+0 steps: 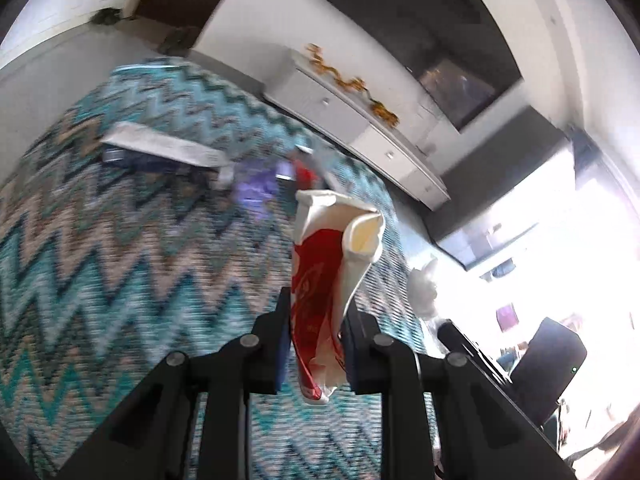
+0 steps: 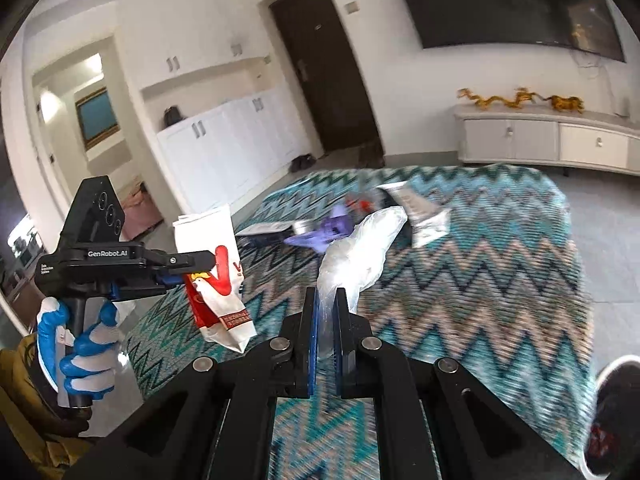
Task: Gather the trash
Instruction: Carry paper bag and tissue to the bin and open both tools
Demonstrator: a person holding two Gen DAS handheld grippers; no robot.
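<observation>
A teal zigzag rug [image 2: 460, 264] covers the grey floor, with bare floor open between its far edge and a low white cabinet [image 2: 552, 142] and a dark door [image 2: 320, 76]. Litter lies mid-rug: a flat white box [image 2: 420, 208] and a purple wrapper [image 2: 320, 232]. The left gripper [image 1: 316, 320], gripped by a blue-gloved hand [image 2: 80, 348], is clamped on a crumpled red-and-white paper bag [image 1: 324, 264]. The right gripper [image 2: 327, 308] is pinched tight on a clear plastic bag [image 2: 360, 248] above the rug.

Litter on rug [image 2: 460, 280] smeared by blur (purple scrap [image 2: 320, 234] unidentifiable).
</observation>
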